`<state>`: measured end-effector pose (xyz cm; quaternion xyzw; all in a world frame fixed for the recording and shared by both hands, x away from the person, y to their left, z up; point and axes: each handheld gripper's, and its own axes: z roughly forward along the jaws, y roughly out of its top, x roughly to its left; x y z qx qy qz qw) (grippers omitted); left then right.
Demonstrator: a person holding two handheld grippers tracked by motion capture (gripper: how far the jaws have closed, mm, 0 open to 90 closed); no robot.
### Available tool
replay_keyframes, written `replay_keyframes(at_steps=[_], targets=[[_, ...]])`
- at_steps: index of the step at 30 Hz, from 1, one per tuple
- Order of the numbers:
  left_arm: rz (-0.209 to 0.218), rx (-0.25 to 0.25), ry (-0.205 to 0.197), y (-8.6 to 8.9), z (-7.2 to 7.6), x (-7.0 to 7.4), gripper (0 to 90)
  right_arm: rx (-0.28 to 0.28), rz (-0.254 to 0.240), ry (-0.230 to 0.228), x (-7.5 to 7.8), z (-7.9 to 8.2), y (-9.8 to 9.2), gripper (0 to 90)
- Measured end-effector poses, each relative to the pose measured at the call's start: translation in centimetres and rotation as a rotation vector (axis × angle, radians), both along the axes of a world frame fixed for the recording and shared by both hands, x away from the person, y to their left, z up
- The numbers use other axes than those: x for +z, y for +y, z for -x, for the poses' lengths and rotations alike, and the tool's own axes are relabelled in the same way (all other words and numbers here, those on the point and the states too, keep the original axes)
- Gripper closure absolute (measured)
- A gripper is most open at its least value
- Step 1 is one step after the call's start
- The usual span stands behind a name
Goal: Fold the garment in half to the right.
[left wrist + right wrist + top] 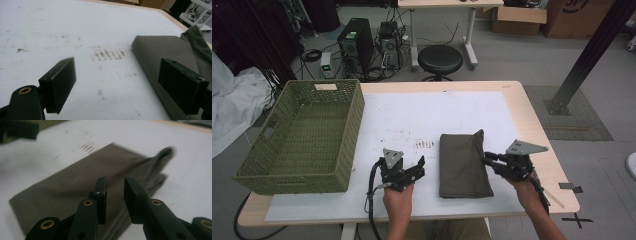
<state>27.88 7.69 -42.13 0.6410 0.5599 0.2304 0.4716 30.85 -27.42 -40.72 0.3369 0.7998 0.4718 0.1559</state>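
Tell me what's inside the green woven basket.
The green woven basket looks empty: its woven floor is bare across the part in the high view. The strip of floor just behind its near wall is hidden, so a flat item lying there can't be ruled out.

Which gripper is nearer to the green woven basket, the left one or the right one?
The left. The left gripper is between the basket and the folded cloth; the right gripper is at the cloth's far edge.
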Motion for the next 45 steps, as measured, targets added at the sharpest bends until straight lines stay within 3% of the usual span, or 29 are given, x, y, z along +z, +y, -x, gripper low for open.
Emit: replay_keyframes(at_steps=[2,4,7,10,12,13,15,18,20,22,25,26,27,30,34,40,43,45], targets=[[-0.008,0.003,0.002,0.6,-0.2,-0.1,16.1,0.039,0.041,0.044,-1.0,0.4,1.1,76.3],[-0.004,0.006,0.002,1.0,-0.3,-0.2,16.1,0.039,0.096,0.087,-2.0,0.7,1.6,76.4],[-0.01,0.008,0.001,1.4,-0.5,-0.2,16.2,0.017,0.19,0.091,-3.2,1.4,1.4,78.5],[-0.011,0.01,-0.002,1.7,-0.6,-0.2,16.2,-0.016,0.137,0.085,-3.9,2.0,-0.1,76.0],[-0.012,0.012,-0.003,2.0,-0.7,-0.2,16.2,-0.032,0.111,0.111,-3.6,1.8,-0.7,72.6],[-0.014,0.01,-0.002,2.1,-0.7,-0.2,16.2,-0.038,0.092,0.103,-3.3,1.6,-0.8,72.4],[-0.016,0.011,-0.001,2.3,-0.7,-0.2,16.2,-0.069,0.018,0.074,-2.4,0.7,-1.2,68.2],[-0.013,0.016,0.004,2.5,-0.7,-0.4,16.2,-0.131,-0.033,0.041,-1.1,-2.6,-0.7,57.9],[-0.014,0.013,0.01,2.5,-0.7,-0.5,16.2,-0.13,-0.064,0.037,-0.9,-4.7,0.1,54.9],[-0.02,0.009,0.015,2.5,-0.8,-0.6,16.2,-0.114,-0.056,0.067,-1.3,-7.2,1.2,54.5],[-0.018,0.003,0.018,2.4,-0.9,-0.6,16.2,-0.142,0.045,0.146,-2.7,-9.1,1.5,53.0],[-0.017,0.001,0.018,2.4,-1.0,-0.6,16.2,-0.154,0.042,0.193,-3.5,-9.6,1.2,48.8],[-0.019,-0.005,0.02,2.3,-1.0,-0.6,16.2,-0.156,0.01,0.211,-3.8,-9.8,0.9,48.3],[-0.024,-0.014,0.021,2.2,-1.2,-0.6,16.2,-0.172,-0.123,0.192,-3.4,-9.2,-0.7,44.8],[-0.021,-0.017,0.018,2.4,-1.3,-0.5,16.2,-0.231,-0.213,0.107,-2.1,-6.6,-3.8,38.8],[-0.02,-0.026,0.023,2.4,-1.6,-0.5,16.1,-0.323,-0.243,0.048,-2.4,-2.8,-7.6,22.4],[-0.021,-0.022,0.019,2.3,-1.7,-0.3,16.1,-0.344,-0.229,0.033,-2.5,-2.0,-8.1,15.4],[-0.022,-0.019,0.015,2.3,-1.8,-0.2,16.1,-0.347,-0.214,0.017,-2.4,-1.5,-8.0,15.5]])
